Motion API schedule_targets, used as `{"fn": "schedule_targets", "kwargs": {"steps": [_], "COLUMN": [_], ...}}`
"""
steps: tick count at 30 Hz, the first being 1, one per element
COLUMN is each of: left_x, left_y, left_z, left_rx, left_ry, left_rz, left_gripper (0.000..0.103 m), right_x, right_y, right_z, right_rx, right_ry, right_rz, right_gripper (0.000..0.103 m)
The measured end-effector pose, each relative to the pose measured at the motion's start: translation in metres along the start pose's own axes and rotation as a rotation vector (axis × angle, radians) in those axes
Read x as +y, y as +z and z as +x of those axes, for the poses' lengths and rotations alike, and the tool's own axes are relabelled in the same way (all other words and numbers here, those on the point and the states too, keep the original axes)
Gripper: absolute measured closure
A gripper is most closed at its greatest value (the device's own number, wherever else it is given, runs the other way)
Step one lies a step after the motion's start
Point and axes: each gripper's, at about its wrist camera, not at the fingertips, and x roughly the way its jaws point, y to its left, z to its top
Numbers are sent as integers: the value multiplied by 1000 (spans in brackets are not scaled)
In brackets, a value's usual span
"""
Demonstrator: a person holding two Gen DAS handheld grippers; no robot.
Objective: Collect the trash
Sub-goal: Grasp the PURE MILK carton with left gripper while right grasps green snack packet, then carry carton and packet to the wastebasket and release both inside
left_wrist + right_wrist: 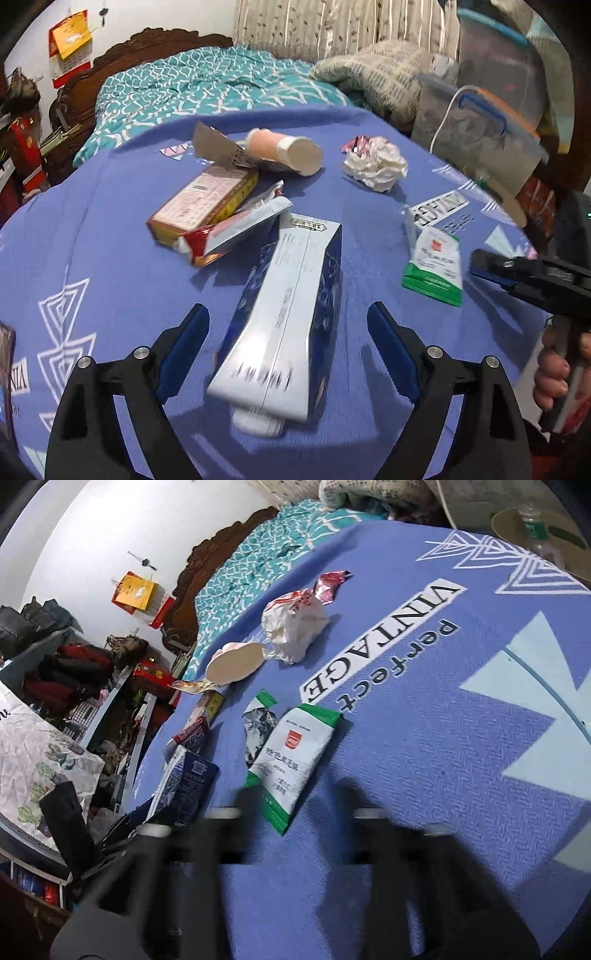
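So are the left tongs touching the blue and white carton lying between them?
Apart. In the left wrist view the left tongs stand open, and blue cloth shows between each pad and the blue and white carton.

L gripper (288, 325) points steeply down, jaws spread wide, black fingers w/ blue pads (184, 339) standing apart, not pressing on anything. R gripper (295, 805) angled down more shallowly, badly motion-blurred in its own view; jaws look parted. From the L wrist view the R gripper (480, 264) comes in from the right edge, w/ the person's hand (557, 373) wrapped round its handle.
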Motion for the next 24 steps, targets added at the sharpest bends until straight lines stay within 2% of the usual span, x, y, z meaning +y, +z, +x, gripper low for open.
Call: {"fn": "schedule_targets", "kwargs": {"steps": [1, 2, 3, 4, 6, 8, 12, 13, 14, 15, 16, 18, 21, 24], "left_x": [-1, -2, -2, -4, -5, -3, -1, -2, -3, -5, -7, -8, -8, -9], "left_y": [1, 2, 1, 1, -1, -2, -3, -4, -5, -6, -6, -7, -7, -7], "left_z": [4, 8, 12, 14, 18, 17, 17, 17, 18, 17, 17, 16, 16, 16], "left_rx": [11, 24, 34, 39, 45, 48, 70, 72, 71, 66, 64, 63, 59, 61], "left_ry": [-7, -21, -26, -22, -27, -53, -151, -171, -180, -174, -170, -171, -172, -181], "left_rz": [-2, -7, -6, 0, 8, -9, -56, -63, -68, -66, -65, -71, -73, -83], "left_gripper": [25, 28, 37, 48, 51, 51, 51, 51, 51, 51, 51, 51, 51, 52], "right_x": [3, 6, 9, 11, 12, 18, 33, 36, 39, 42, 46, 53, 62, 63], "right_y": [-1, -2, -2, -3, -4, -4, 3, 6, 7, 6, 5, 0, -7, -9], "right_z": [-5, -8, -9, -6, 4, 10, 31, 37, 47, 50, 54, 61, 56, 48], "right_rx": [-34, -55, -56, -44, -10, -29, -17, 0, 45, 43, 59, 92, 72, 40], "right_ry": [0, -23, -28, -31, -38, -68, -106, -102, -85, -92, -89, -70, -59, -49], "right_rz": [-17, -35, -54, -70, -71, -108, -164, -169, -170, -178, -190, -215, -252, -237], "right_gripper": [27, 28, 30, 37, 43, 45, 50, 70, 73, 76, 88, 90, 94, 95]}}
